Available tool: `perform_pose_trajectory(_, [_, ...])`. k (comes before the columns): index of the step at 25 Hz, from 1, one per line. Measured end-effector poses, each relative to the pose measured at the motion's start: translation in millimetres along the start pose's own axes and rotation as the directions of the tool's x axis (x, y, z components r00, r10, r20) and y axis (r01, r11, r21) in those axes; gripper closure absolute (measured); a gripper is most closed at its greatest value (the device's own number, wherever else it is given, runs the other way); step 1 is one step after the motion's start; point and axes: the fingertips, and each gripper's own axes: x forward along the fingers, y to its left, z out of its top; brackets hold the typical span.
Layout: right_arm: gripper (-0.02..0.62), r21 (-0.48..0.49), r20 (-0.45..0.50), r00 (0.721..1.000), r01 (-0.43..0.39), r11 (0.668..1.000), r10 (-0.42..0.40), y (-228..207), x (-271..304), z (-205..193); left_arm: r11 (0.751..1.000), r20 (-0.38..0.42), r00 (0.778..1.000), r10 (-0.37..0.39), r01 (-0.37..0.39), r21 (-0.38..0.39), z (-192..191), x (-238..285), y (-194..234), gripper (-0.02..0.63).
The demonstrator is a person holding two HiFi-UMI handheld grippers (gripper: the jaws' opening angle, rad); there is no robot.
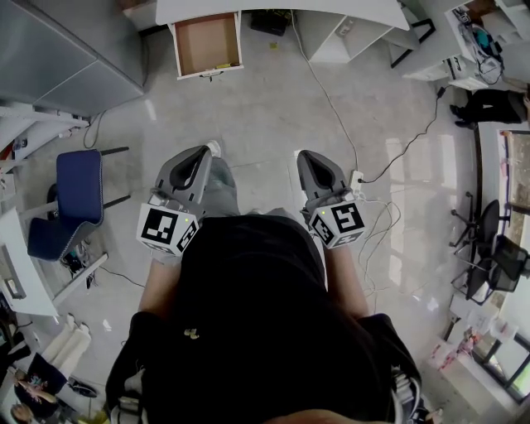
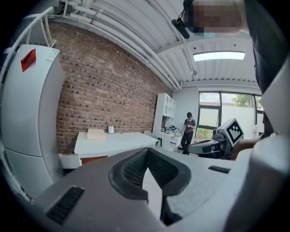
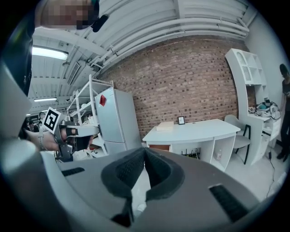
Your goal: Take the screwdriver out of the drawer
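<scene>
An open wooden drawer point(image 1: 207, 43) juts out from under a white desk point(image 1: 281, 10) at the far side of the floor. A small yellow item point(image 1: 222, 65) lies at its front edge; I cannot tell whether it is the screwdriver. My left gripper point(image 1: 212, 150) and right gripper point(image 1: 300, 155) are held side by side at waist height, well short of the drawer. In the left gripper view the jaws meet at the tip of the left gripper point(image 2: 147, 150) with nothing between them. The right gripper point(image 3: 145, 150) is likewise shut and empty.
A blue chair point(image 1: 79, 186) stands to the left and a grey fridge point(image 1: 58, 50) at the far left. A black cable point(image 1: 331, 103) runs across the floor to a power strip point(image 1: 357, 178). Another person point(image 2: 188, 132) stands by shelves at the far end.
</scene>
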Motion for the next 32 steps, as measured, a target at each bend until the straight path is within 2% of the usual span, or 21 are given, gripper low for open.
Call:
perform_pose_trajectory(6, [0.583,0.007,-0.065,0.998,0.025,1.0,-0.025,-16,84,23,0.999,-0.034,0.999,-0.039,0.038,-0.035,18,48,77,0.603])
perform_pose_trajectory(17, [0.583,-0.03,-0.22,0.975,0.026,0.999,-0.032,-46,245,33,0.992,-0.113,0.991,-0.072,0.06,-0.107,13,116,212,0.603])
perform_pose_trajectory(25, [0.581,-0.081,-0.346,0.938,-0.015,0.997,-0.014,-64,344,33,0.986,-0.184,0.982,-0.051,0.021,-0.164,0,137,276,0.603])
perform_pose_trajectory(30, [0.581,-0.109,-0.446,0.894,-0.104,0.989,0.045,-65,397,13,0.979,-0.205,0.979,-0.004,-0.038,-0.201,-8,137,298,0.603])
perform_pose_trajectory(32, [0.568,-0.121,-0.498,0.865,-0.149,0.981,0.07,-67,416,-1,0.973,-0.215,0.976,0.026,-0.074,-0.218,-10,136,304,0.603])
